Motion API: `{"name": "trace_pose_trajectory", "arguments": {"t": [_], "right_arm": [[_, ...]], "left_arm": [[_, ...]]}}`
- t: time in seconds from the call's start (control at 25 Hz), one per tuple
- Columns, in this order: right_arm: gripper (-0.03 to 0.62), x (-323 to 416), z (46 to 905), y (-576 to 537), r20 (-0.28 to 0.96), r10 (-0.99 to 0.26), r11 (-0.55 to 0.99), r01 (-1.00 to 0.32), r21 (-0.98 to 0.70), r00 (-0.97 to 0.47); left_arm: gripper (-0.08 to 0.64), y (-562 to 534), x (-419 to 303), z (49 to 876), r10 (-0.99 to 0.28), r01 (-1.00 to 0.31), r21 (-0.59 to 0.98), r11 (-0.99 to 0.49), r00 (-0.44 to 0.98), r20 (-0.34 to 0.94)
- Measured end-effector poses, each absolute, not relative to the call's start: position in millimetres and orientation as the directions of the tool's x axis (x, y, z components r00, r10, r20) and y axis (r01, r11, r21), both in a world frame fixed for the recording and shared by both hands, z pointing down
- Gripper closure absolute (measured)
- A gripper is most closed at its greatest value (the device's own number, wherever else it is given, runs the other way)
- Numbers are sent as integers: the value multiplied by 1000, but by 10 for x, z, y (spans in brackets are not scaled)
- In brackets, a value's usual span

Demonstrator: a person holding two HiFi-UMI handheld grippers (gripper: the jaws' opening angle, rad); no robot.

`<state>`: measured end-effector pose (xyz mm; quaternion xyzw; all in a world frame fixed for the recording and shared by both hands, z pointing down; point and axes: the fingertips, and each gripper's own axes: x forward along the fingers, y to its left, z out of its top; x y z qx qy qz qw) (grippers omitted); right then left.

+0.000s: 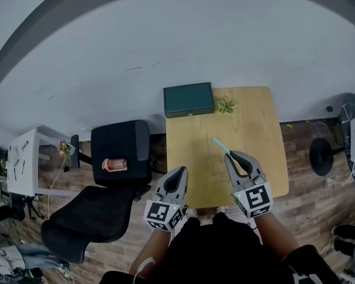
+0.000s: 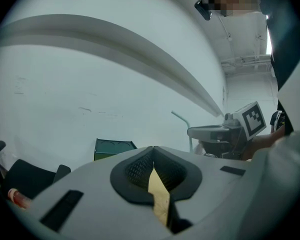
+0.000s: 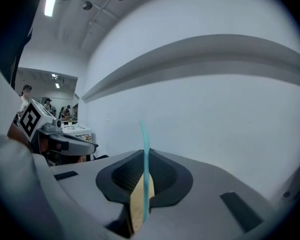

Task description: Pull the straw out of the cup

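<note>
A teal straw (image 3: pixel 144 134) is pinched by the right gripper (image 3: pixel 143 156) above a wooden table (image 1: pixel 254 123); the left gripper (image 2: pixel 153 151) is pressed together beside it.

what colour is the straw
Pale teal. The straw shows best in the right gripper view.

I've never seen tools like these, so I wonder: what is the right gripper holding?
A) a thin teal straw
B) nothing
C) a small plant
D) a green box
A: a thin teal straw stands pinched between the closed jaws of the right gripper.
</note>
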<state>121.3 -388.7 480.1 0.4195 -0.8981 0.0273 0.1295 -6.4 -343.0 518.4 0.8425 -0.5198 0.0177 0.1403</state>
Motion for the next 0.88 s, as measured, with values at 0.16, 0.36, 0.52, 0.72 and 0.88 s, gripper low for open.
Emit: {"name": "trace_pose_trajectory", "arguments": {"t": [0.16, 0.36, 0.52, 0.72, 0.88], "right_arm": [[541, 1258, 4452, -3831, 147, -770, 636, -766, 93, -621], [541, 1347, 4119, -3764, 38, -798, 603, -794, 85, -602], [545, 1431, 4040, -3698, 22, -820, 573, -818, 61, -572], [546, 1491, 3986, -3648, 2, -826, 563, -824, 63, -564], [549, 1488, 3953, -3622, -1, -818, 574, -815, 84, -576]], "left_arm": [[541, -3445, -42, 5106, -869, -878, 200, -435, 467, 164], [541, -3499, 39, 4978, -858, -867, 166, -469, 492, 146], [541, -3527, 107, 4861, -850, -856, 150, -494, 512, 126], [541, -3522, 181, 4780, -841, -846, 144, -513, 529, 111], [541, -3515, 186, 4784, -843, -847, 150, -511, 527, 105]]}}
